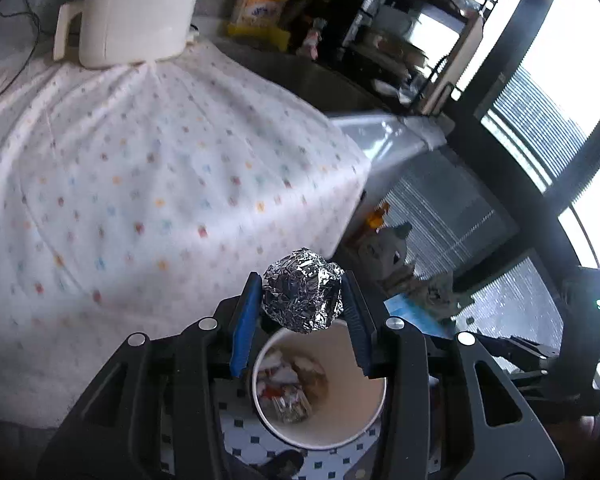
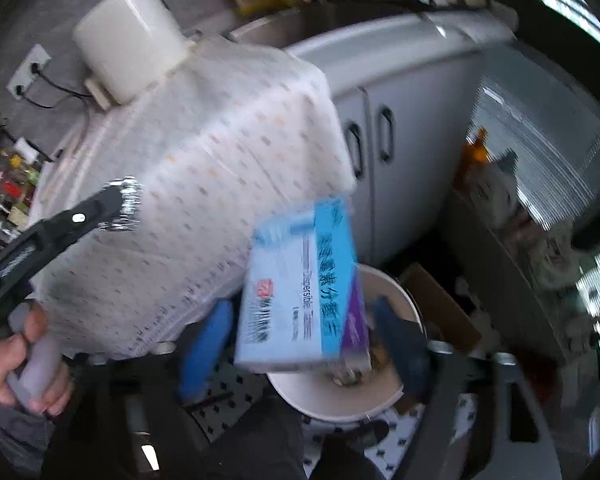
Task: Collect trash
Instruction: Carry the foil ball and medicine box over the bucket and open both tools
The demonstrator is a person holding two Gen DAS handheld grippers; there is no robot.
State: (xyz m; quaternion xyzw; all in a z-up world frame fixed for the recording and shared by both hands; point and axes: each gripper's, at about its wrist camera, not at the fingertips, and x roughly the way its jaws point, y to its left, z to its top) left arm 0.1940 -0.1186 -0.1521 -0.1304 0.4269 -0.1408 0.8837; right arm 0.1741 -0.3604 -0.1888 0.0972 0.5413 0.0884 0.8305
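My left gripper (image 1: 302,296) is shut on a crumpled foil ball (image 1: 302,290) and holds it just above the rim of a white round bin (image 1: 360,412) that has scraps inside. In the right wrist view the left gripper (image 2: 122,204) with the foil ball (image 2: 126,204) shows at the left, over the dotted cloth. My right gripper (image 2: 304,332) has its blue fingers (image 2: 206,344) spread wide. A blue and white medicine box (image 2: 300,292) is between them, blurred, over the same bin (image 2: 380,392). I cannot tell whether the fingers touch the box.
A table under a white dotted cloth (image 1: 140,184) fills the left, with a white kettle (image 1: 136,8) at its far end. Grey cabinets (image 2: 380,132) stand behind. The floor (image 1: 240,436) is white tile with dark dots. A cluttered shelf (image 2: 512,216) is at the right.
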